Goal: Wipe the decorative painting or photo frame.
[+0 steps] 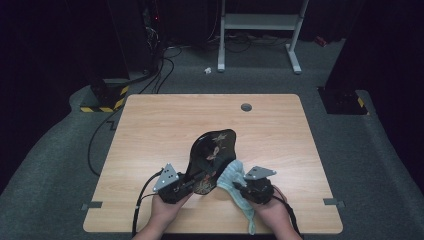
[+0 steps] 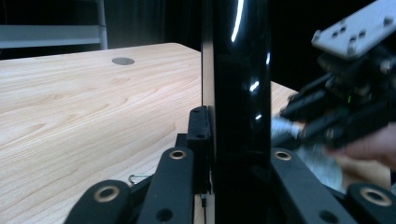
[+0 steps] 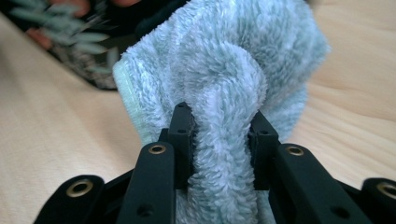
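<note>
**Lacquered tray held on edge, cloth bunched against it**

The black tray (image 1: 212, 155) is glossy, with a curved, leaf-like outline and a floral pattern in pale tones on its face. It stands tilted up from the wooden table (image 1: 165, 125), its near end clamped between the jaws of the left gripper (image 1: 187, 184); in the left gripper view its dark edge (image 2: 238, 93) rises upright and catches glints of light. The light blue-green terry cloth (image 1: 234, 181) is pinched in a thick fold by the right gripper (image 1: 240, 189), its fluffy pile (image 3: 224, 93) bulging above the jaws, touching the tray's right edge.
</note>
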Motion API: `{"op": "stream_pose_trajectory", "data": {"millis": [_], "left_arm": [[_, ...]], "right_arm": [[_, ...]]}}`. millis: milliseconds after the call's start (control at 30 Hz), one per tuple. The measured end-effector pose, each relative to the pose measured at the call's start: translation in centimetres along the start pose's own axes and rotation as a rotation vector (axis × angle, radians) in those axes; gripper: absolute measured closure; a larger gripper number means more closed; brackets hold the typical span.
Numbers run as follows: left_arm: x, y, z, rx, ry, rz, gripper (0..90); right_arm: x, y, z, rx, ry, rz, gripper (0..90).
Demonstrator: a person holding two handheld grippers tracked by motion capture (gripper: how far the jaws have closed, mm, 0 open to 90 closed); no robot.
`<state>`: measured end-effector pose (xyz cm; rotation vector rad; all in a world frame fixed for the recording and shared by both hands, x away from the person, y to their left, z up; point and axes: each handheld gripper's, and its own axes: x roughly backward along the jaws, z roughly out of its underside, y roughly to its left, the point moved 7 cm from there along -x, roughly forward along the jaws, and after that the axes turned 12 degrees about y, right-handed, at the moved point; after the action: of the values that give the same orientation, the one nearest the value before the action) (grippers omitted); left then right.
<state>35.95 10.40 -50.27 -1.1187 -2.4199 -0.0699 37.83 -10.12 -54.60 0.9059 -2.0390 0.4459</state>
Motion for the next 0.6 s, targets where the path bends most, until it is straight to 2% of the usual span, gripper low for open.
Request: {"op": "stream_pose_trajectory", "data": {"millis": [133,167,200,300,400,467,500,600], "left_arm": [[0.2,0.2,0.0,0.0,-0.004,0.003,65.6],[0.3,0.2,0.0,-0.002,-0.003,0.003,64.0],[0.4,0.1,0.0,-0.01,0.001,0.002,62.3],[0.5,-0.1,0.4,-0.033,0.022,-0.004,56.2],[0.7,0.0,0.9,-0.05,0.051,-0.041,49.8],[0.9,0.0,1.2,-0.031,0.066,-0.033,45.8],[1.0,0.0,1.3,-0.031,0.072,-0.03,43.3],[1.5,-0.2,1.8,-0.045,0.09,-0.04,41.5]], "right_arm": [[2.1,-2.5,0.7,-0.065,-0.05,0.053,66.8],[2.5,-3.3,1.1,-0.076,-0.054,0.085,66.1],[2.6,-3.7,1.4,-0.083,-0.05,0.107,66.0],[2.5,-5.1,2.5,-0.136,-0.041,0.119,65.1],[2.1,-5.9,3.3,-0.124,-0.001,0.171,62.6],[1.6,-6.2,3.6,-0.131,0.01,0.154,61.0],[1.4,-6.4,3.6,-0.141,0.005,0.142,59.4],[1.3,-6.5,3.5,-0.129,0.012,0.152,54.3]]}}
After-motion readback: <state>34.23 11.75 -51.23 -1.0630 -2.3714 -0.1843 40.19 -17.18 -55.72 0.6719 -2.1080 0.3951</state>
